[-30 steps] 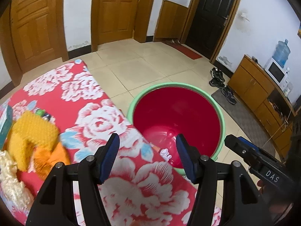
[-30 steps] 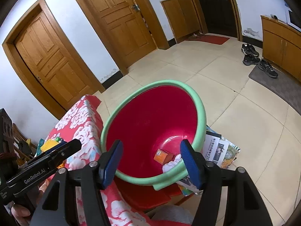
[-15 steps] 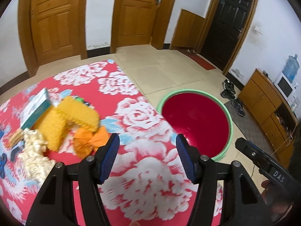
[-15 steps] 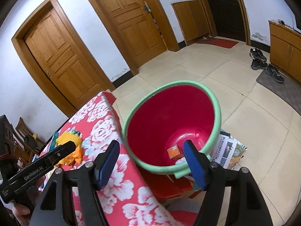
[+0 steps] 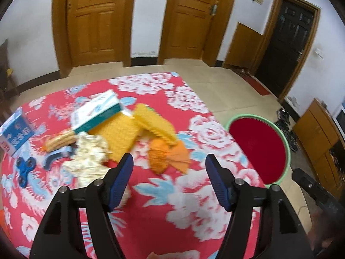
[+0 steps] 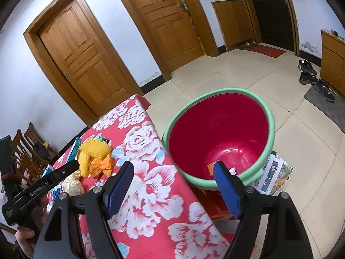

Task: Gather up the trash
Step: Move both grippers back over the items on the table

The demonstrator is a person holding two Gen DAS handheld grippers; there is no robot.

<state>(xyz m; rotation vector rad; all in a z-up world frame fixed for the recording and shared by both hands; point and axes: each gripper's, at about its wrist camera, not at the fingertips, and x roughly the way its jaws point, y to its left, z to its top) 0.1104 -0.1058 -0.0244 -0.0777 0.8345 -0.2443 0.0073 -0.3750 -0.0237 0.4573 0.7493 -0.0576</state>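
Note:
A red basin with a green rim (image 5: 287,151) stands on the floor off the table's right edge; inside the basin (image 6: 215,116) lie a small orange box (image 6: 210,166) and a white scrap. On the red flowered tablecloth (image 5: 194,205) is a pile of trash: yellow foam netting (image 5: 151,123), crumpled orange paper (image 5: 163,157), a cream wad (image 5: 90,153) and a teal-and-white box (image 5: 97,112). My left gripper (image 5: 168,168) hovers just in front of the orange paper, jaws opening, nothing between them. My right gripper (image 6: 173,172) hangs over the table edge beside the basin, jaws opening and empty.
A blue box (image 5: 16,133), a blue fidget spinner (image 5: 24,169) and a blue-handled tool (image 5: 56,156) lie at the table's left. Magazines (image 6: 273,174) sit under the basin. Shoes (image 6: 308,73), a wooden cabinet (image 6: 332,58) and wooden chairs (image 6: 28,149) ring the tiled floor.
The left gripper has swung from over the basin to the trash pile on the table, and its jaws have widened. The right gripper has drawn back from the basin, jaws wider.

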